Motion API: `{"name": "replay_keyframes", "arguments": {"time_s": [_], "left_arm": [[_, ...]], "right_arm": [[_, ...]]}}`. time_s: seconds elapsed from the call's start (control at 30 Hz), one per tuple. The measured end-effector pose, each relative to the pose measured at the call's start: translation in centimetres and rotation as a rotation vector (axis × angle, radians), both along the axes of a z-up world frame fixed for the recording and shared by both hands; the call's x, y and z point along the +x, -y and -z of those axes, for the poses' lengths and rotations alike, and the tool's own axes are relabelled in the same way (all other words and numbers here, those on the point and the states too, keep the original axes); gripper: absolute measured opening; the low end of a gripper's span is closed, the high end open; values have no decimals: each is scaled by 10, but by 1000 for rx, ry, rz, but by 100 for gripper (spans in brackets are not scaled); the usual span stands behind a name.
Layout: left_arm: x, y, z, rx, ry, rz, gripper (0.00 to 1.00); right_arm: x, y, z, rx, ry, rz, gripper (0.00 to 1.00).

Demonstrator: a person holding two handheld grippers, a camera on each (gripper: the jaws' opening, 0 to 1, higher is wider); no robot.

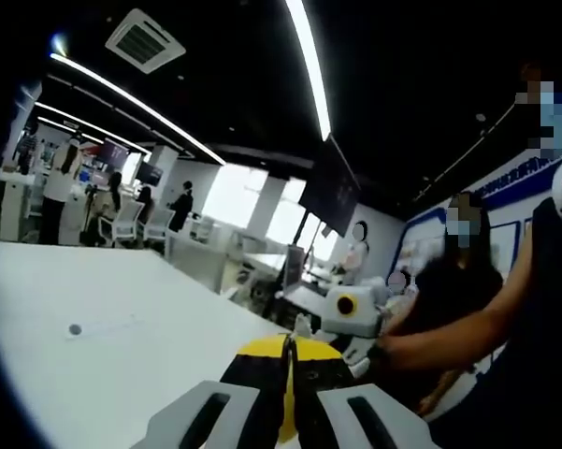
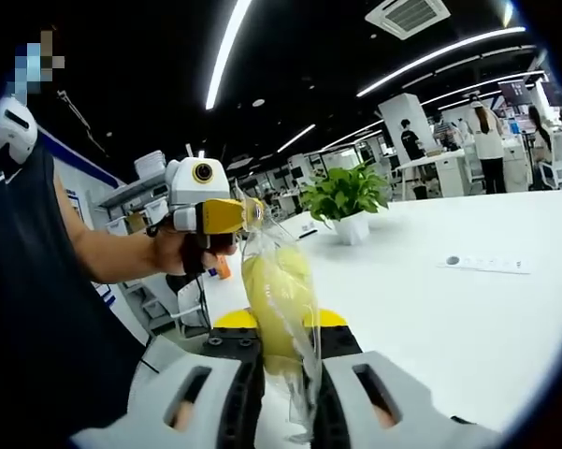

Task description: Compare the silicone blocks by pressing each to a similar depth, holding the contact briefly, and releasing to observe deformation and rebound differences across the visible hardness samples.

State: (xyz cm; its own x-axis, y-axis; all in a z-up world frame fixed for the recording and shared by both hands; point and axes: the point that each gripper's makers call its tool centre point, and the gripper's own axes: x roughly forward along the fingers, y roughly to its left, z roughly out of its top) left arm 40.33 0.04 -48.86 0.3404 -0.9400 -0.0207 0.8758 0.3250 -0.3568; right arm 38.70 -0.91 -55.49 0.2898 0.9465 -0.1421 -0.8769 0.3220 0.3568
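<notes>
Right gripper jaws pinch the bagged yellow block, long axis toward 12 o'clock, where the left gripper clamps its top.

Open-plan office around a white table, under strip lights.

Ahead of the right gripper's camera, a white table stretches away; on it, up and to the right of the jaws, lies a flat paper label, and farther off stands a potted plant in a white pot. Beyond, right of the plant, people stand at desks. In the left gripper view the same table spreads left of the jaws, bearing a small dark dot, perhaps a sticker. A dark hanging screen sits above the jaws, a ceiling vent upper left.
</notes>
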Motion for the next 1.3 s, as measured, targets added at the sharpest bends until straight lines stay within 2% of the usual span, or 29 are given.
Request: {"name": "replay_keyframes", "arguments": {"time_s": [0.1,0.27,0.37,0.43,0.47,0.57,0.7,0.73,0.77,0.8,0.83,0.93,1.13,1.23,1.3], "left_arm": [[-3,-3,1,-1,-21,24,0],[-7,-4,7,26,11,31,0],[-10,-5,10,40,13,32,0],[-11,-7,11,40,-7,39,0],[-11,-8,11,52,31,37,0],[-13,-7,12,53,19,38,0],[-11,-9,12,64,24,24,0],[-11,-9,13,62,9,22,0],[-11,-11,17,39,-74,14,0],[-11,-11,18,26,-112,21,0],[-11,-12,19,22,-121,23,0],[-12,-9,20,56,-47,22,0],[-18,-6,19,80,24,42,0],[-16,-5,20,89,39,26,0],[-11,-4,18,96,82,-3,0]], "right_arm": [[-3,-1,0,-15,1,-13,6],[-6,-4,4,-48,-9,-28,5],[-8,-6,5,-57,-17,-39,4],[-10,-7,7,-65,-19,-49,4],[-10,-7,8,-69,-22,-49,4],[-10,-7,8,-72,-26,-48,4],[-11,-8,8,-70,-67,-42,4],[-12,-9,9,-78,-60,-51,4],[-13,-9,11,-111,-46,-58,5],[-14,-10,12,-119,-48,-62,4],[-15,-10,12,-115,-53,-64,4],[-16,-8,14,-112,-48,-59,4],[-17,-5,14,-125,-46,-59,3],[-17,-4,14,-140,-45,-60,3],[-14,-2,15,-135,-46,-46,3]]}}
